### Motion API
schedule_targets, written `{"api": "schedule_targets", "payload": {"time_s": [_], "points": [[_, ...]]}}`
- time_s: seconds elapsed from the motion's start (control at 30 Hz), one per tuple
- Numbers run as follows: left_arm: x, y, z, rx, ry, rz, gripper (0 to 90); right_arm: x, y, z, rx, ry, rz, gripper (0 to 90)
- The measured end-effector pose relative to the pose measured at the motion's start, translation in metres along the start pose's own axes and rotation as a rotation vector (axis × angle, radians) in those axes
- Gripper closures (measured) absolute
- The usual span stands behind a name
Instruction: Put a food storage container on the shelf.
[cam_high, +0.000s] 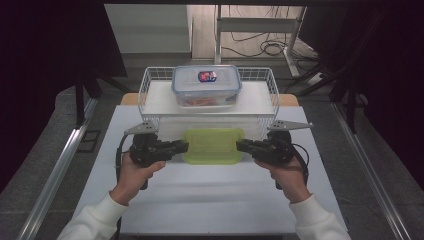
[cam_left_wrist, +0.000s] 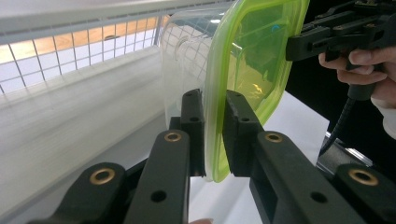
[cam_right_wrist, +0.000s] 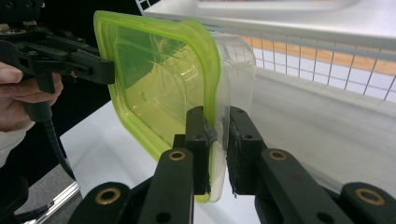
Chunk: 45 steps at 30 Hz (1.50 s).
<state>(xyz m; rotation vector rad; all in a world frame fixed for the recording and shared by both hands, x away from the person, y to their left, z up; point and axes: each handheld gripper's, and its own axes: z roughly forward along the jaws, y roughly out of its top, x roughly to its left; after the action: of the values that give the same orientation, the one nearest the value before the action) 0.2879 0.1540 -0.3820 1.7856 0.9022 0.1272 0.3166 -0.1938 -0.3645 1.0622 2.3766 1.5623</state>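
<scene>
— Broadly, what is laid out, biggest first?

— A white table (cam_high: 210, 195) is seen, with a wire basket (cam_high: 150, 80) standing at its far end, raised on a white shelf. A clear box with a blue lid (cam_high: 207, 85) is set in the basket. Just in front of the basket, a clear box with a green lid (cam_high: 213, 145) is held between two grippers.

— How is it gripped?

— The left gripper (cam_left_wrist: 214, 135) is clamped on the lid's rim at one end, and the right gripper (cam_right_wrist: 217, 140) is clamped on the rim at the other end. Only thin edges are pinched.

— What could go wrong?

— If one hand is raised faster than the other, the box would probably be tilted and the rim could be pulled from a pair of jaws. The lid might also be peeled off if it is not snapped down; that cannot be told.

— And room to move?

— The basket's front wall (cam_high: 210, 120) lies just beyond the box and must be cleared. Behind and to both sides, open table is left.
</scene>
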Motion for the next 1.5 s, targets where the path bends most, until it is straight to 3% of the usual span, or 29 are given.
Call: {"api": "schedule_targets", "payload": {"time_s": [1.03, 1.5], "points": [[-0.002, 0.06, -0.019, -0.05, 0.031, 0.037, 80.3, 0.004, 0.063, -0.011, -0.044, -0.019, -0.065, 79.9], [0.008, 0.092, -0.025, -0.054, 0.04, 0.043, 80.4, 0.003, 0.098, -0.011, -0.05, -0.028, -0.074, 79.9]]}}
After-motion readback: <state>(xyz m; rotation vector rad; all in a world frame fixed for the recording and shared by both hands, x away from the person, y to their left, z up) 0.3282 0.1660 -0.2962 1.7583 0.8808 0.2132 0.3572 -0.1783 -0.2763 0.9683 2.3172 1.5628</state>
